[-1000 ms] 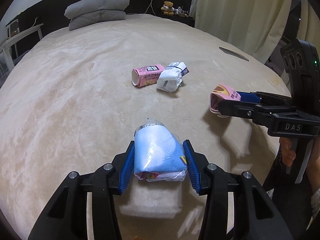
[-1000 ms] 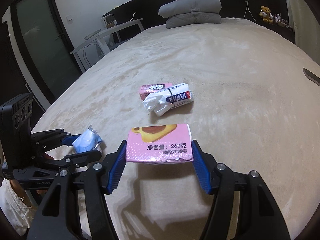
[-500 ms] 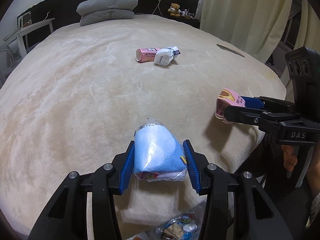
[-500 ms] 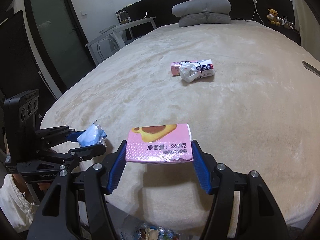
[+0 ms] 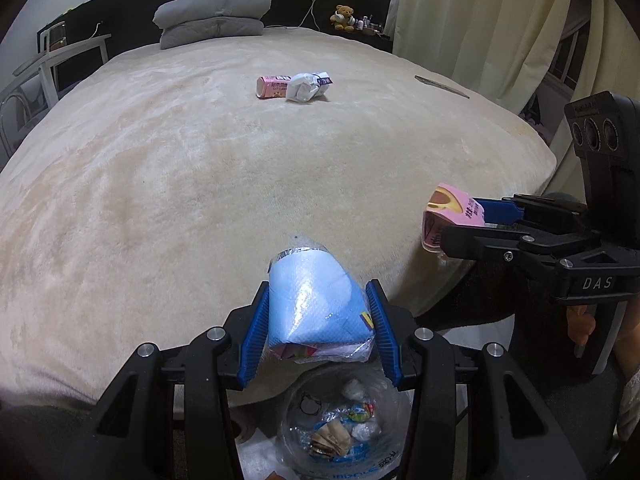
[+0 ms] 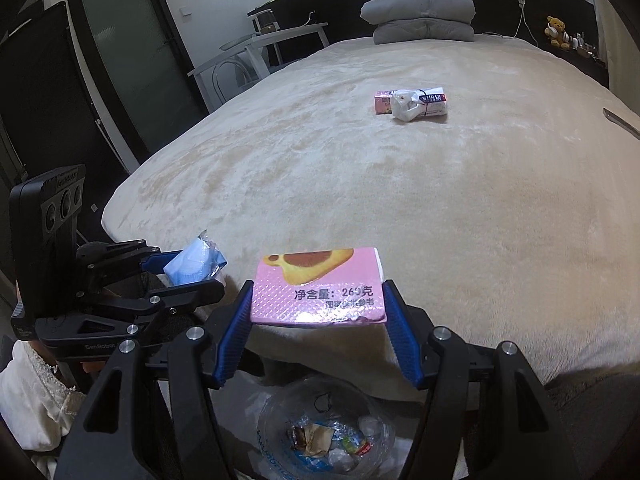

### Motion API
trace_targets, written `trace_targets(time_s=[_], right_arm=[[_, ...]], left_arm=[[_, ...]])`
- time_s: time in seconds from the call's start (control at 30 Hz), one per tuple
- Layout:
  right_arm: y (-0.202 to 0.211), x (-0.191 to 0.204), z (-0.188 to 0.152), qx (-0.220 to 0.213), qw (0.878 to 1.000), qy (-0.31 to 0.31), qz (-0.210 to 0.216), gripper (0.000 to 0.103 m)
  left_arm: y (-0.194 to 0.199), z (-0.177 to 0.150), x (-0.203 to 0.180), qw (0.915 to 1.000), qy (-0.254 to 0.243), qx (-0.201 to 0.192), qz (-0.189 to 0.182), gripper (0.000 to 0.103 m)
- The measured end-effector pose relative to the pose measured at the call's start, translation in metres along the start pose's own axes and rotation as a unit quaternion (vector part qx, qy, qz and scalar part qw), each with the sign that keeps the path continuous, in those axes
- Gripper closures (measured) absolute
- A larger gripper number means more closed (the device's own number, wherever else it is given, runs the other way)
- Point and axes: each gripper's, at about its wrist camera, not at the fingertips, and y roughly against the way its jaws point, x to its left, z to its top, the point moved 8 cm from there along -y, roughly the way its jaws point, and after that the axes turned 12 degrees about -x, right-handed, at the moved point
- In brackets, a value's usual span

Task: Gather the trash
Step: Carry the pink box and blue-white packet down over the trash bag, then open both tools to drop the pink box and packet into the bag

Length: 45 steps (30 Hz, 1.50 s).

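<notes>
My left gripper (image 5: 318, 330) is shut on a blue plastic packet (image 5: 316, 306), also seen as the blue packet (image 6: 194, 266) in the right wrist view. My right gripper (image 6: 318, 330) is shut on a pink snack box (image 6: 318, 290); from the left wrist the pink box (image 5: 452, 216) shows at the right. Both hang over the foot edge of the bed (image 5: 160, 184). Below them on the floor stands a clear trash bag (image 5: 344, 428), the same bag (image 6: 328, 436) holding several wrappers. Far up the bed lie a pink carton (image 5: 272, 87) and a white wrapped bundle (image 5: 306, 86).
Grey pillows (image 5: 212, 16) lie at the headboard, with a teddy bear (image 5: 343, 16) on the shelf. Curtains (image 5: 480, 20) hang at the right. A white chair (image 6: 240, 68) and a dark door (image 6: 132, 60) stand left of the bed. A flat dark object (image 5: 440, 86) lies near the right edge.
Both grippers have pulled back from the middle of the bed to its foot edge, still holding their items. The trash bag on the floor has come into view below them.
</notes>
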Motion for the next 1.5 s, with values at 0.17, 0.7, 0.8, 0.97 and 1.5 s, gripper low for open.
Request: trace_targets(time_s=[0.17,0.7,0.8,0.97,1.5], right_arm=[[0.01,0.009,-0.022,0.016,1.0,-0.001,-0.002,0.041],[-0.004,0.005,-0.089,0.129,0.99,-0.035,-0.039,0.041],[-0.013,-0.002,-0.101,0.158,0.985,-0.045,-0.05,0.041],[-0.03,-0.008,-0.122,0.211,0.974,-0.054,-0.069,0.041],[-0.075,-0.027,-0.194,0.352,0.925,-0.085,-0.115,0.041]], left_arm=[[0.01,-0.022,-0.011,0.9999,0.001,0.013,0.0,0.056],[-0.004,-0.094,-0.027,0.9911,-0.029,0.13,0.0,0.056],[-0.012,-0.106,-0.026,0.9865,-0.038,0.159,-0.001,0.056],[-0.027,-0.128,-0.028,0.9754,-0.049,0.215,-0.007,0.056],[-0.078,-0.216,-0.043,0.9136,-0.07,0.4,-0.022,0.056]])
